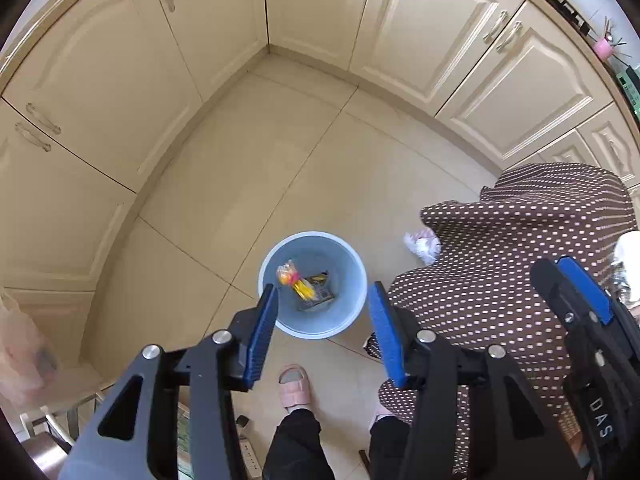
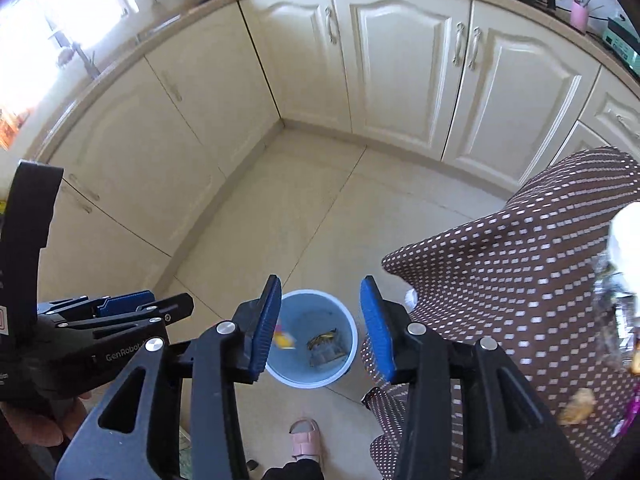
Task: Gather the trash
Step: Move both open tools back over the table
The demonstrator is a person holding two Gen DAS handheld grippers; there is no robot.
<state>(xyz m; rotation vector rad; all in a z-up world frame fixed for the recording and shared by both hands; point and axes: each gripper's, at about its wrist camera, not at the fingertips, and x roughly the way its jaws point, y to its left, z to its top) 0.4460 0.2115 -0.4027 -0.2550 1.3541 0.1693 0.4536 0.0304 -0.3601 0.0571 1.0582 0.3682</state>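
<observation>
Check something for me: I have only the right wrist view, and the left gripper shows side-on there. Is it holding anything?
Observer: No. The left gripper is open and empty, over the bin.
Reviewer: Any trash on the floor?
Observer: A crumpled wad lies by the spotted cloth, outside the bin.
Reviewer: A finger hides the yellow thing here.
Observer: It is a yellow wrapper with a pink band, inside the bin.

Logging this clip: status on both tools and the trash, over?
Left tool open, empty; right tool open, empty. Blue bin below, yellow wrapper and dark packet inside. Crumpled tissue on floor beside polka-dot tablecloth.
</observation>
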